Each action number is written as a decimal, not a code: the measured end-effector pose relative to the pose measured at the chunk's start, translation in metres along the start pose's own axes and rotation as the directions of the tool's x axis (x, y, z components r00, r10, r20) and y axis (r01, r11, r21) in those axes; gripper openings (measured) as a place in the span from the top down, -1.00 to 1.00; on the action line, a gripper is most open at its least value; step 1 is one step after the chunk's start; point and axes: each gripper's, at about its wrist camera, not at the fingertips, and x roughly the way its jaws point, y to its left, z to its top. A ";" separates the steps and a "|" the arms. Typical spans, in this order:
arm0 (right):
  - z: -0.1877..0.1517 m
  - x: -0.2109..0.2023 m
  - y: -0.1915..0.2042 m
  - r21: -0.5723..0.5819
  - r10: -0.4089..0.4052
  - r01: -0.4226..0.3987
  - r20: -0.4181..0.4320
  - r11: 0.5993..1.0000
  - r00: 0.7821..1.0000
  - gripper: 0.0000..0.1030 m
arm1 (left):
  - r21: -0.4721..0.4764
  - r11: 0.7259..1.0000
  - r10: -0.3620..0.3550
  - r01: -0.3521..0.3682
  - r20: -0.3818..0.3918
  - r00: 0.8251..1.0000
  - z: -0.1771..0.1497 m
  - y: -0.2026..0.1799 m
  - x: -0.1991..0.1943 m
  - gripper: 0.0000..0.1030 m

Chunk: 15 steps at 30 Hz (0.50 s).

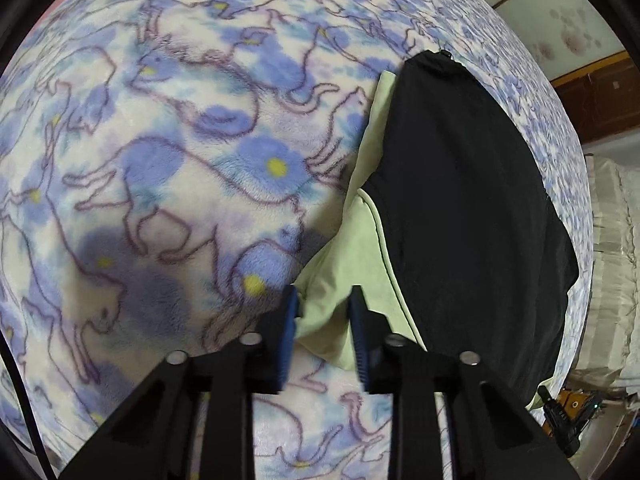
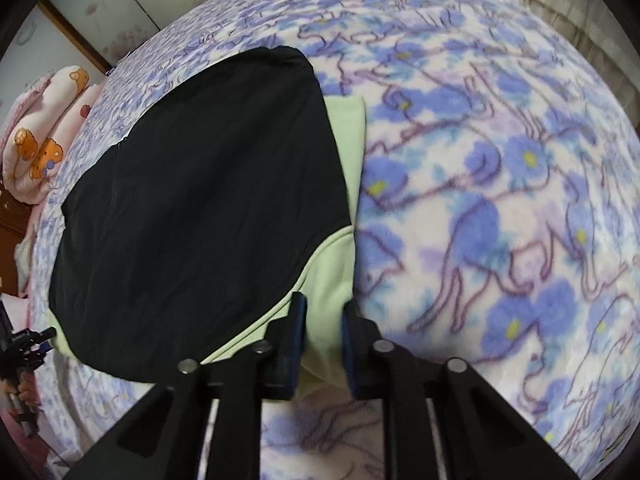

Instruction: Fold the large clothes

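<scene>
Both the left gripper [image 1: 323, 312] and the right gripper [image 2: 323, 316] are pinching the near green corners of the black-and-green garment [image 1: 460, 200] lying on the fleece blanket [image 1: 180, 160], jaws narrowed on cloth; next, probably lifting both corners together and carrying them toward the far edge.

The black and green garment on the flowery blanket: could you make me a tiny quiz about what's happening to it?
1. True or false: the left gripper has light-green fabric between its fingers.
2. What colour is the garment's large middle panel?
3. The right gripper is on: A) the green edge, B) the blanket, C) nothing.

Key: 1 true; 2 black; 3 A.
</scene>
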 end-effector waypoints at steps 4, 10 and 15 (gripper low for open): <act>-0.010 -0.002 -0.003 0.004 -0.002 0.002 -0.028 1.000 1.000 0.79 | -0.006 1.000 0.017 -0.017 -0.017 1.000 -0.003 0.004 0.001 0.72; -0.024 -0.001 -0.011 0.043 0.001 0.001 -0.048 0.999 0.999 0.82 | 0.000 0.997 0.075 -0.075 -0.024 0.997 -0.011 0.003 0.005 0.78; -0.032 0.004 -0.012 0.041 -0.019 0.021 -0.045 0.999 0.999 0.82 | 0.016 0.986 0.166 -0.166 -0.050 0.985 -0.019 0.002 0.014 0.80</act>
